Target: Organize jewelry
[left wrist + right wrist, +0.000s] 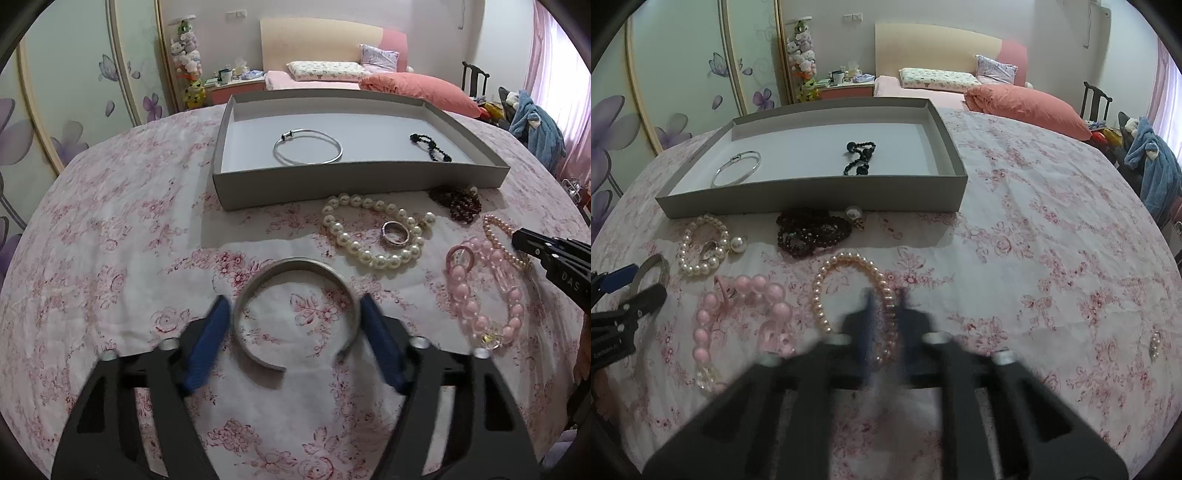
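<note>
Left wrist: left gripper astride silver cuff.

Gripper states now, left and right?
Left gripper: pads against the silver cuff, gripping it on the cloth.
Right gripper: shut on the small-pearl bracelet.

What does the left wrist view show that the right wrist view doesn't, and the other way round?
Only the left wrist view shows the whole silver cuff between the left gripper pads. Only the right wrist view shows the right gripper shut on the small pink pearl bracelet, plus a small earring alone at far right. Both show the grey tray holding a thin silver bangle and a black bead piece, with the white pearl bracelet in front.
</note>
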`<state>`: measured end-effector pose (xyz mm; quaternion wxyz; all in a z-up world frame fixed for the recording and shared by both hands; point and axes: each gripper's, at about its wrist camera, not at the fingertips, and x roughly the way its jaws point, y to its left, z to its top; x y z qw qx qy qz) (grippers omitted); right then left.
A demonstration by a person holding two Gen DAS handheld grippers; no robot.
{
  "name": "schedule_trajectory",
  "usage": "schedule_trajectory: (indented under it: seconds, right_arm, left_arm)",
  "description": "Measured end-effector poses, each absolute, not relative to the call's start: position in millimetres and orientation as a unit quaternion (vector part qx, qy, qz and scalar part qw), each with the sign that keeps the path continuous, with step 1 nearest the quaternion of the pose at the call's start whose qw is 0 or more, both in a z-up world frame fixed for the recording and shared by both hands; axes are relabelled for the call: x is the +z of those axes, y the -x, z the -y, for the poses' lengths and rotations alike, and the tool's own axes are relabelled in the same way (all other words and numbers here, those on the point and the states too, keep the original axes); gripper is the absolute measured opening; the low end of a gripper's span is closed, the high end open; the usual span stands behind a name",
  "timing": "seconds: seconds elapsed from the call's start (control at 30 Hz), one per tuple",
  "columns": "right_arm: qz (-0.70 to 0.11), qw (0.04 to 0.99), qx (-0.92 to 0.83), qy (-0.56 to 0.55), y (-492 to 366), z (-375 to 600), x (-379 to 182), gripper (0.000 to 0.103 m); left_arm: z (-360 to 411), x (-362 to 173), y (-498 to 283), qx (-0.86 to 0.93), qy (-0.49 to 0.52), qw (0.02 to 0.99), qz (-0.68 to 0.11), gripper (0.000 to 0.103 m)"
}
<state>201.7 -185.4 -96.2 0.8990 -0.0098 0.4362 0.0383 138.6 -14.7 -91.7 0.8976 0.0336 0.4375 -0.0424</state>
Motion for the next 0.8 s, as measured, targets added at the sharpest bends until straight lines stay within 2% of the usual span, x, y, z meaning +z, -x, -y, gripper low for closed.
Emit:
schedule_trajectory:
  seconds: [0.2,0.43,0.8]
  right_arm:
    - [-0.424,0.904,0.047,-0.028,-195,197,-93,0.006]
    - [-0.372,0.925,0.056,-0.050,-181,201,-67,0.006]
    - [-0.326,0.940,0.077,-0.061,-166,192,-41,0.006]
  left_arm:
    - [6,-90,-134,-0.039,-0.020,0.899,-0.436,0.068]
    - [-8,-85,-127,-0.027,0.005,0.902,-0.430,0.068]
    - [-12,-63,-109,-0.020,0.019,0.926,-0.377,0.068]
